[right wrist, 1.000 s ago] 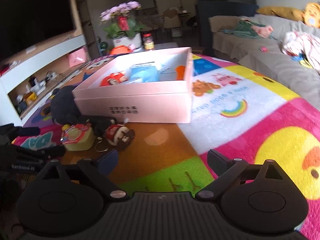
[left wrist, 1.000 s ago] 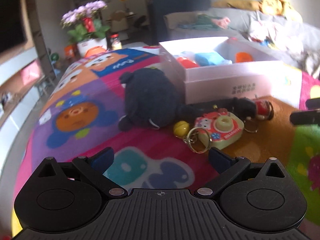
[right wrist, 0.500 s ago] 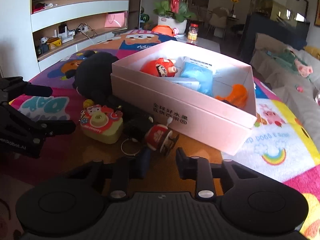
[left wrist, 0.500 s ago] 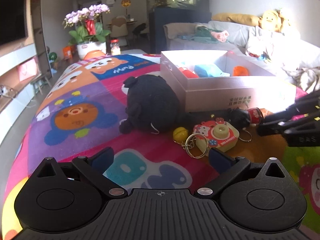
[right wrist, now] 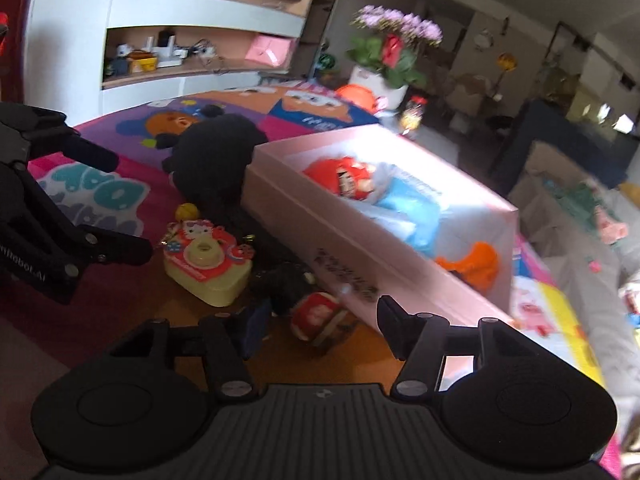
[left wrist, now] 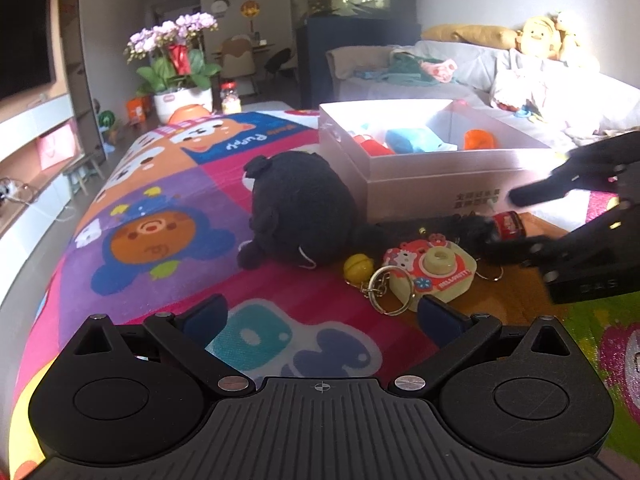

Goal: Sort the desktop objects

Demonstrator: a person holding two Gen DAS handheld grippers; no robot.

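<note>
On the mat (left wrist: 168, 200), the left gripper (left wrist: 320, 312) has its fingers wide apart and holds nothing. Ahead lies the black plush (left wrist: 300, 208), then a yellow bell (left wrist: 358, 268) and the camera toy (left wrist: 434, 268). The red can (right wrist: 318, 314) lies just before the pink box (left wrist: 440, 184), between the spread fingers of the right gripper (right wrist: 320, 320), not gripped
</note>
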